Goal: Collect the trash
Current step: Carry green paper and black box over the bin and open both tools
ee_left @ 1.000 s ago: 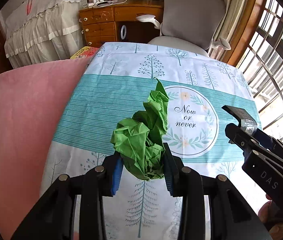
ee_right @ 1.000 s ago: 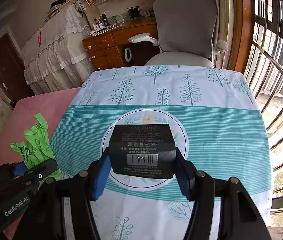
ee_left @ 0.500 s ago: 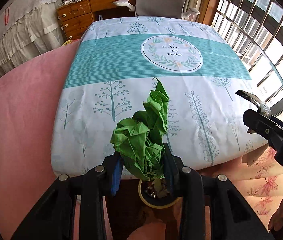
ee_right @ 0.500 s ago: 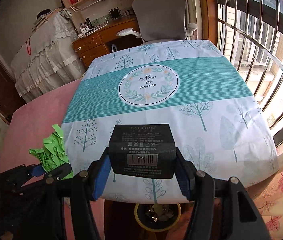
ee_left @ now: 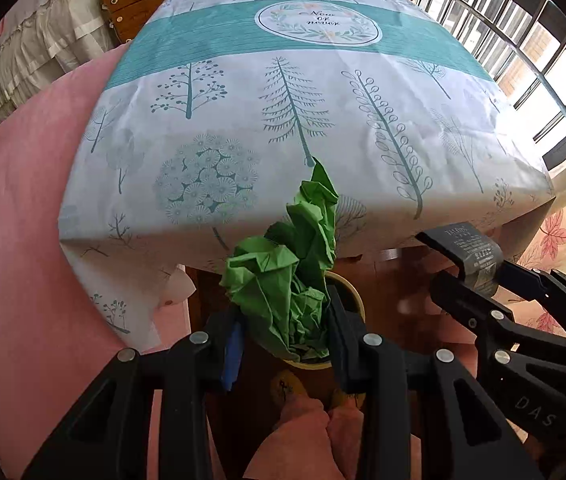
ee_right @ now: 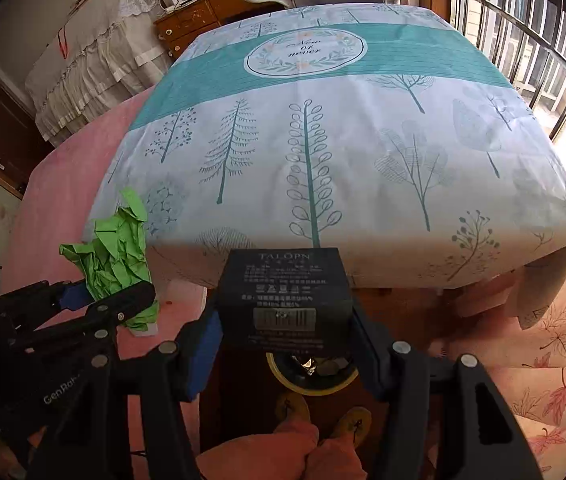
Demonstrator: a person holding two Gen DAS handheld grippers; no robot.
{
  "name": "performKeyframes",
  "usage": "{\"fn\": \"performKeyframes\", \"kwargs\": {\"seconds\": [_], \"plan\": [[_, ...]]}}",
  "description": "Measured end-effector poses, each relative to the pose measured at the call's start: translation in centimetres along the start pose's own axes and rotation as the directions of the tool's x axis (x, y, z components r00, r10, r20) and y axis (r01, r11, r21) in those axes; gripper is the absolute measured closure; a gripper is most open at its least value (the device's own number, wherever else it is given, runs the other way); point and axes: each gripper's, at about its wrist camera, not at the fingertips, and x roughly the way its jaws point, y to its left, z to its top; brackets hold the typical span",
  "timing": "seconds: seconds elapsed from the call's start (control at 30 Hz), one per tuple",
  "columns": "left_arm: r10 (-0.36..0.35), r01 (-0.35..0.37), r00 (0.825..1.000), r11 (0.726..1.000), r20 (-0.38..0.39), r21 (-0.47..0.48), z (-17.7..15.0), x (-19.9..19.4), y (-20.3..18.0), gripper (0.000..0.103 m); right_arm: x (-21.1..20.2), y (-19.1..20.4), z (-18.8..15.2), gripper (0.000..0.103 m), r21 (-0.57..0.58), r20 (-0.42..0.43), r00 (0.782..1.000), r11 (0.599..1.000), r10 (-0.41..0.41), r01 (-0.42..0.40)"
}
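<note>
Knees in pink cloth [ee_right: 283,452] nearest, at the bottom edge of both wrist views, with yellow slippers [ee_right: 357,420] just beyond on dark wooden floor. Round yellow-rimmed trash bin [ee_right: 315,388] on the floor past the slippers, just short of the table's near edge, with scraps visible inside. Left claw [ee_left: 287,332] pointed steeply down, clamped narrow on crumpled green paper [ee_left: 287,272], wad standing up above the pads and overlapping the bin's rim [ee_left: 347,284] in that view. Right claw [ee_right: 285,336] alongside, jaws about half spread and pressed on both sides of a black TALOPN box [ee_right: 285,296] with barcode label facing the camera, box in front of the bin's far rim. Claws side by side, apart, not touching. Table [ee_right: 323,140] beyond, covered by tree-print cloth with teal band and "Now or never" medallion, cloth edge hanging over the near side and right corner. Pink bedspread [ee_left: 15,220] flush along the table's left edge. Barred window [ee_right: 523,40] close on the right. Wooden dresser [ee_right: 211,12] at the far end.
</note>
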Motion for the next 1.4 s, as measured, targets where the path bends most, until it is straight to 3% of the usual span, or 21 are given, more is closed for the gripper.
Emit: {"fn": "performKeyframes", "kwargs": {"seconds": [0.23, 0.63, 0.73, 0.8, 0.83, 0.9, 0.93, 0.97, 1.03, 1.2, 1.4], "plan": [[0.017, -0.018, 0.995, 1.000, -0.098, -0.008, -4.3, 7.8, -2.4, 0.069, 7.5, -3.7, -5.2, 0.043, 0.042, -0.097, 0.995, 0.999, 0.025, -0.021], [0.000, -0.005, 0.988, 0.999, -0.152, -0.034, -8.9, 23.7, -3.7, 0.068, 23.6, -9.4, -11.1, 0.043, 0.107, -0.203, 0.979, 0.994, 0.035, -0.013], [0.001, -0.005, 0.990, 1.000, -0.141, -0.029, -9.4, 26.3, -3.4, 0.065, 26.7, -10.1, -11.9, 0.043, 0.111, -0.212, 0.976, 0.994, 0.040, -0.017], [0.022, -0.024, 0.991, 1.000, -0.130, -0.013, -9.5, 27.6, -3.3, 0.055, 28.4, -10.4, -12.1, 0.043, 0.120, -0.221, 0.974, 0.992, 0.052, -0.026], [0.028, -0.030, 0.991, 1.000, -0.134, -0.010, -9.7, 28.1, -3.1, 0.050, 29.2, -10.7, -12.2, 0.043, 0.125, -0.226, 0.972, 0.992, 0.058, -0.030], [0.026, -0.030, 0.989, 0.999, -0.148, -0.021, -9.8, 29.1, -2.3, 0.022, 30.5, -11.4, -12.2, 0.043, 0.145, -0.253, 0.965, 0.989, 0.071, -0.034], [0.024, -0.029, 0.988, 0.999, -0.152, -0.031, -9.9, 29.3, -1.9, 0.014, 30.9, -11.6, -12.2, 0.041, 0.159, -0.262, 0.962, 0.987, 0.076, -0.035], [0.030, -0.036, 0.988, 0.999, -0.153, -0.038, -9.9, 29.3, -1.5, 0.002, 31.1, -11.7, -12.2, 0.035, 0.173, -0.267, 0.960, 0.984, 0.084, -0.038], [0.036, -0.043, 0.987, 0.998, -0.154, -0.041, -9.9, 29.4, -1.0, 0.001, 31.2, -11.8, -12.3, 0.027, 0.192, -0.268, 0.958, 0.980, 0.102, -0.050], [0.048, -0.054, 0.986, 0.998, -0.158, -0.032, -9.5, 28.3, 0.1, 0.001, 30.2, -10.7, -12.4, 0.026, 0.163, -0.258, 0.962, 0.986, 0.089, -0.048], [0.043, -0.050, 0.991, 0.997, -0.125, -0.056, -9.1, 23.9, 0.5, 0.001, 26.6, -9.9, -11.5, 0.026, 0.179, -0.245, 0.967, 0.983, 0.077, -0.033]]}}
